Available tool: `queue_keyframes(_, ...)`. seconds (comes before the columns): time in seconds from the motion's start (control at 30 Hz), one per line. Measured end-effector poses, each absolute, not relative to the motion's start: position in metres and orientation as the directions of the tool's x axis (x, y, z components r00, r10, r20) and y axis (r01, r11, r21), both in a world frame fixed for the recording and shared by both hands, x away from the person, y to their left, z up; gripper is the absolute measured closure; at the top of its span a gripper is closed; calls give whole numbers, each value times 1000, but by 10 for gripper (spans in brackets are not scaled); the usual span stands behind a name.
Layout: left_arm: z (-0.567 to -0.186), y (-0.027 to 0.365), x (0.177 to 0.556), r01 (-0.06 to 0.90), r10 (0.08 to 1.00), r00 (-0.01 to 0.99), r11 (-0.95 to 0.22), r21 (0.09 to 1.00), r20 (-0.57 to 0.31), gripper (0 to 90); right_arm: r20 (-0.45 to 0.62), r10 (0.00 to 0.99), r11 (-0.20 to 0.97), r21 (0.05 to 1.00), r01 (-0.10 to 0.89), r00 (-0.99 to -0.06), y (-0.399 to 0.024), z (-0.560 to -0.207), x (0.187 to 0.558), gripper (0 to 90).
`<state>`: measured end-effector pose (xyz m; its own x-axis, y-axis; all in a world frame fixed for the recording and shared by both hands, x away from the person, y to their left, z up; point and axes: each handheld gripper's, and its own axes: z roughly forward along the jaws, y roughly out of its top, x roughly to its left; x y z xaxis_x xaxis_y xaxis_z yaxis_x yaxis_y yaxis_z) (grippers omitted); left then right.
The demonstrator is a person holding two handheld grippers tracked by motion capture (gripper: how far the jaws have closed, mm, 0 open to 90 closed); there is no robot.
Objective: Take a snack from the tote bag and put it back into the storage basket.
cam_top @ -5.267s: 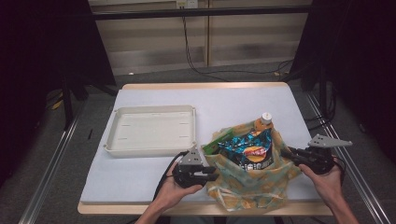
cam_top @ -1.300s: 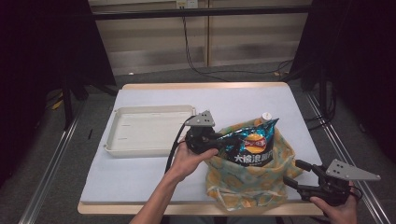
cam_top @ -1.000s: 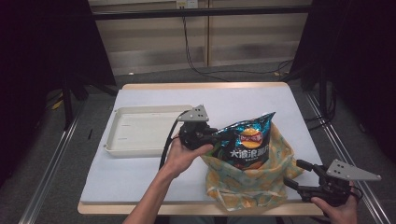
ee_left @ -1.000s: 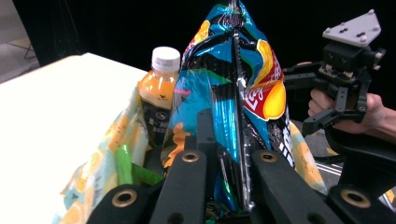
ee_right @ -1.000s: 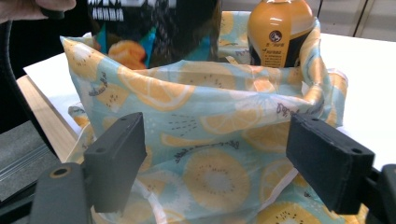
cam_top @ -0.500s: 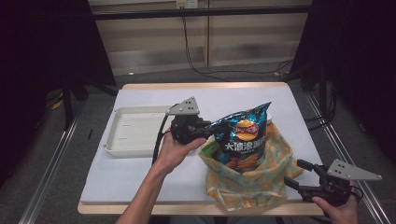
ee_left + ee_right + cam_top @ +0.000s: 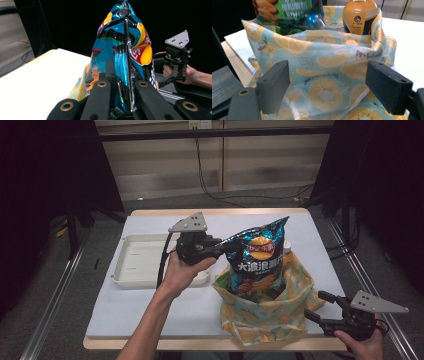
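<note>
Left hand-held gripper (image 7: 227, 249) clamped tight on the side edge of a big blue chip bag (image 7: 257, 260), with the shiny seam squeezed between the two black jaws in the left gripper view (image 7: 120, 75). Chip bag held upright, top corner pointing up, bottom end tucked down inside the open mouth of a cloth bag (image 7: 272, 312) with lemon and kiwi pictures on it. Cloth bag sitting on the white counter (image 7: 150, 305) near the front edge, on the right side. Inside the cloth bag too, just behind the chips, an orange drink bottle (image 7: 360, 16) standing up with a label on its front. Right hand-held gripper (image 7: 320, 307) low at the front right corner of the counter, just beside the cloth bag, jaws spread wide apart with nothing pinched. In the right gripper view, the two black jaws standing on either side of the cloth bag's front wall (image 7: 324, 75), not pressing on it. White tray (image 7: 145, 262) lying flat on the left part of the counter, just behind the hand gripping the left hand-held gripper.
</note>
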<state>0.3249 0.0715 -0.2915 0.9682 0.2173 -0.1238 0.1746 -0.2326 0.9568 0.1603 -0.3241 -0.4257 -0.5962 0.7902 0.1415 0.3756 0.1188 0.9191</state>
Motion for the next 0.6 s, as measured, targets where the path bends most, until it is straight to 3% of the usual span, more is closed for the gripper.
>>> queue_keyframes(0.6,-256,98,335,141,249,964,-188,972,-92,876,143,798,108,922,373,-585,-325,-425,160,152)
